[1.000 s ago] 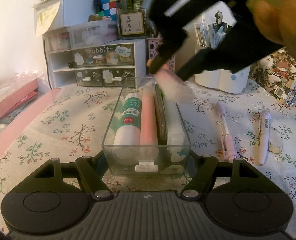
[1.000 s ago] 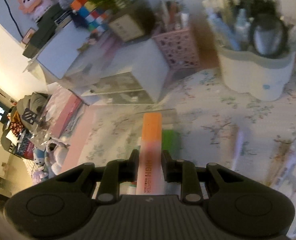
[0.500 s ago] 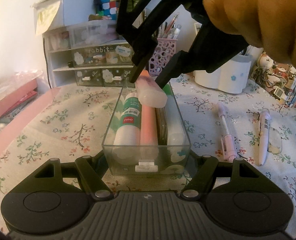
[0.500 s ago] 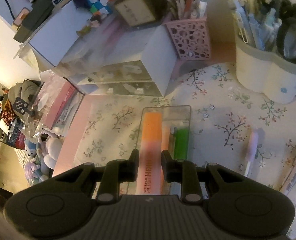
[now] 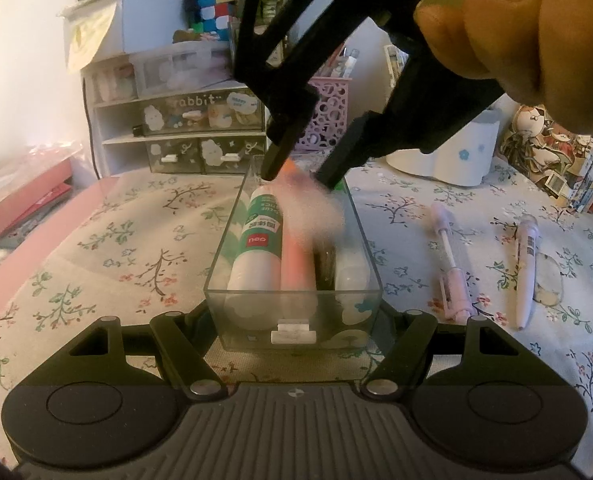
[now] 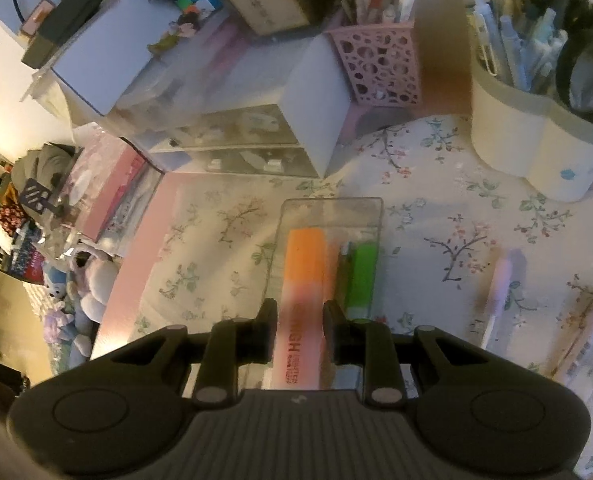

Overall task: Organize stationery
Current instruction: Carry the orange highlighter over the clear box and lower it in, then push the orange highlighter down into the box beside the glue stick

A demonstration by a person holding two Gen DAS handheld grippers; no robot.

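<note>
My left gripper [image 5: 296, 320] is shut on the near end of a clear plastic box [image 5: 292, 290] that stands on the floral tablecloth. A white and green glue stick [image 5: 258, 240], a pink marker and other items lie inside it. My right gripper [image 5: 299, 176], held by a hand, points down into the far end of the box [image 6: 332, 202]. Its jaws are opening around an orange-capped pink highlighter [image 6: 302, 280], which shows blurred in the left wrist view [image 5: 316, 208] as it slips down onto the box's contents. A green highlighter [image 6: 362, 276] lies beside it in the box.
Two pink pens [image 5: 450, 264] [image 5: 526, 272] lie on the cloth right of the box. Behind stand a white drawer unit [image 5: 184, 136], a pink mesh pen holder [image 6: 376, 64] and a white pen pot [image 6: 536, 152]. Books lean at the far right.
The right gripper came down and left until it hung over the box's far end with the highlighter. The highlighter's end has now sunk into the box. The left gripper and the box stayed put.
</note>
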